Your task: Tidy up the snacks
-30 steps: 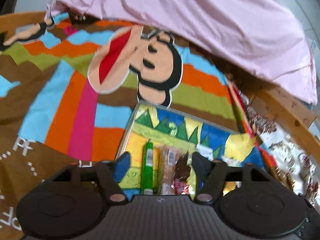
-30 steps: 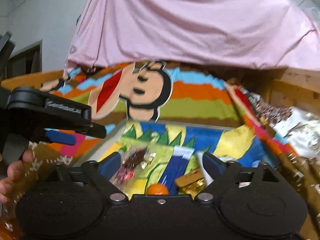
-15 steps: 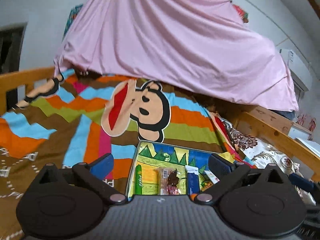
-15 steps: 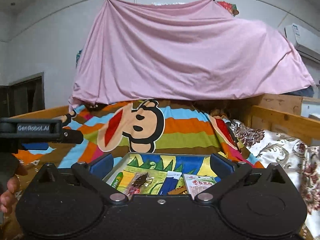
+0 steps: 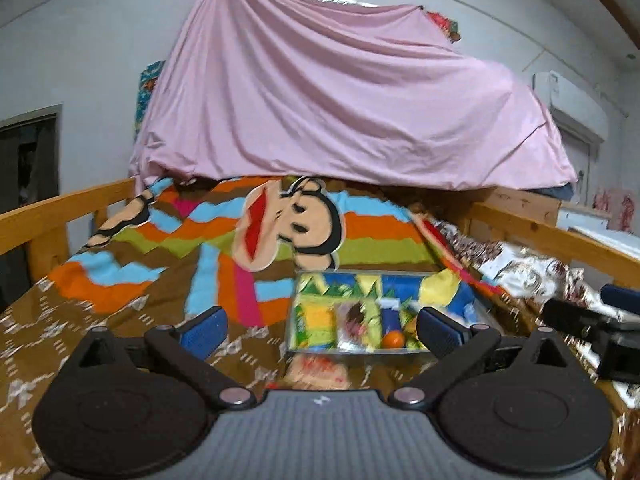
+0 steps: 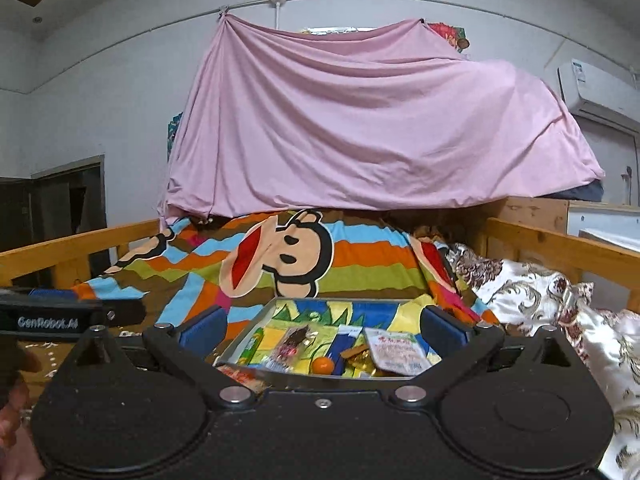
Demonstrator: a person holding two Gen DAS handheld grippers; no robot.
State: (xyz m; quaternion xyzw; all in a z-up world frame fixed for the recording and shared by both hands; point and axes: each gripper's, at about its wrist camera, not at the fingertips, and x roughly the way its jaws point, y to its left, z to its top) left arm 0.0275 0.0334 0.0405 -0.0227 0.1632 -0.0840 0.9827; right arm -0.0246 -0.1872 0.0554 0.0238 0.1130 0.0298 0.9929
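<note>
A colourful tray (image 6: 280, 304) lies on the bed and holds several snacks: a green stick pack (image 6: 253, 345), a dark clear-wrapped snack (image 6: 294, 340), a blue pack (image 6: 343, 345), an orange fruit (image 6: 323, 365) and a white packet (image 6: 396, 350). A red-and-white packet (image 6: 236, 374) lies on the blanket just before the tray. The tray (image 5: 304, 350) also shows in the left wrist view. My left gripper (image 5: 320, 330) is open and empty, above the blanket left of the tray. My right gripper (image 6: 322, 330) is open and empty, before the tray.
A striped monkey blanket (image 6: 288, 256) covers the bed. Wooden rails (image 6: 72, 248) run along both sides. A pink sheet (image 6: 360, 128) hangs behind. A floral quilt (image 6: 540, 292) lies at right. The left tool (image 6: 60, 320) sits at left in the right wrist view.
Both grippers have drawn back and risen from over the tray, and their jaws have opened wider. The views now take in the whole bed and the pink sheet.
</note>
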